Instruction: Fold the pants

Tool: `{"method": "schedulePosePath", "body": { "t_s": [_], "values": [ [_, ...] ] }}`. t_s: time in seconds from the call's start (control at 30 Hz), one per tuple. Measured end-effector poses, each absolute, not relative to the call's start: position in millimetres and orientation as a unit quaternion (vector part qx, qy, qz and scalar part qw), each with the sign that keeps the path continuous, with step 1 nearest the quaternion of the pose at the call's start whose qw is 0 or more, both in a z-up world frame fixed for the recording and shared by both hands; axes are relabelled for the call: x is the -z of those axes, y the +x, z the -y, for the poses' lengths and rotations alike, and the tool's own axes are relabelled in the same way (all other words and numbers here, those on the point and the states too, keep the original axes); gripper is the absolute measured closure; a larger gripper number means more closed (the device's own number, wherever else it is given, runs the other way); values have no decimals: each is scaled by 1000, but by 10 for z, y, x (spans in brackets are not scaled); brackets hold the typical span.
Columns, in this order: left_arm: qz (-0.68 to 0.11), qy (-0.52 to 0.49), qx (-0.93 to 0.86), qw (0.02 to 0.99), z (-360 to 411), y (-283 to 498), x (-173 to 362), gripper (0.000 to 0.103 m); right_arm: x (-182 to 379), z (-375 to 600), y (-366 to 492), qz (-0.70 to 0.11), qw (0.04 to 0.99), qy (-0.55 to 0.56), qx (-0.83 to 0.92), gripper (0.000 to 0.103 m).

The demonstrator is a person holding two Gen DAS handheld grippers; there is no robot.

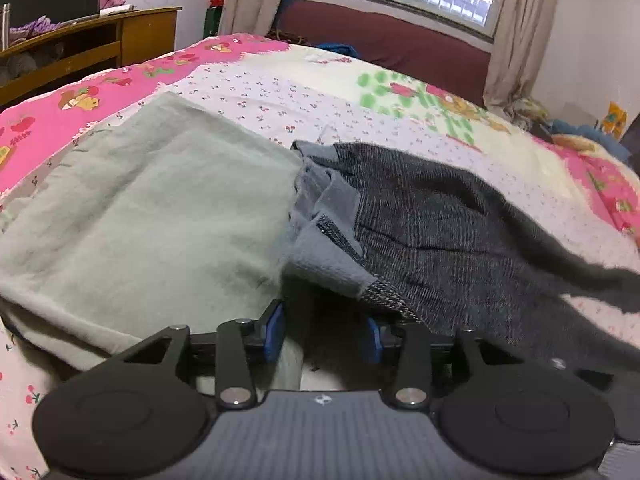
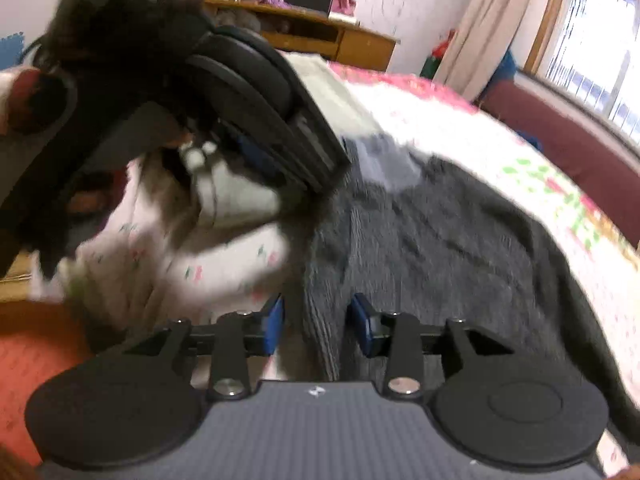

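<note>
The left gripper [image 1: 323, 328] has its jaws apart, nothing pinched, just short of the dark pants [image 1: 448, 216]. The right gripper [image 2: 316, 326] also stands apart, with a fold of the pants' edge lying loose between its blue pads [image 2: 274, 324]. The pants sprawl on the bed [image 1: 280, 88], grey lining turned out, touching a pale green cloth [image 1: 152, 208]. Soft, limp knit, probably light: likely best pinched at the waistband or hem corners.

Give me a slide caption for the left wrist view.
Left hand-held gripper, jaws apart, at the waistband of dark grey pants beside a pale green cloth on a floral bedspread.
</note>
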State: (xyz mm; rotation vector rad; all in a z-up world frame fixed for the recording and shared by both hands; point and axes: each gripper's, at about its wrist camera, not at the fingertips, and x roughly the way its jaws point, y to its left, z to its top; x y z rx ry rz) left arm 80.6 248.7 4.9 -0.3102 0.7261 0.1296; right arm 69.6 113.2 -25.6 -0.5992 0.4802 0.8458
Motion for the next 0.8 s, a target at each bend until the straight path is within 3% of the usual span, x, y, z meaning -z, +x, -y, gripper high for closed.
{"method": "schedulePosePath", "body": {
  "t_s": [0.07, 0.13, 0.23, 0.33, 0.57, 0.63, 0.7, 0.8],
  "values": [
    [-340, -157, -67, 925, -2511, 755, -94, 48, 271, -1238, 765, -217, 848, -280, -395, 67],
    [-335, -166, -69, 925, -2543, 701, -97, 48, 273, -1286, 851, -229, 849, -262, -397, 83],
    [-324, -178, -69, 927, -2594, 606, -97, 48, 249, -1254, 899, -237, 850, -246, -400, 90],
    [-313, -192, -70, 927, -2664, 564, -133, 40, 243, -1198, 891, -232, 851, -246, -401, 93],
    [-302, -191, -50, 933, -2655, 490, -288, 36, 301, -1233, 839, -220, 849, -264, -401, 93],
    [-299, -190, -48, 934, -2655, 449, -307, 21, 302, -1242, 811, -224, 847, -260, -406, 93],
    [-304, -190, -49, 932, -2660, 489, -274, 15, 308, -1258, 768, -220, 844, -263, -412, 94],
    [-349, -188, -59, 916, -2636, 724, -128, 18, 340, -1286, 715, -215, 842, -272, -413, 94]
  ]
}}
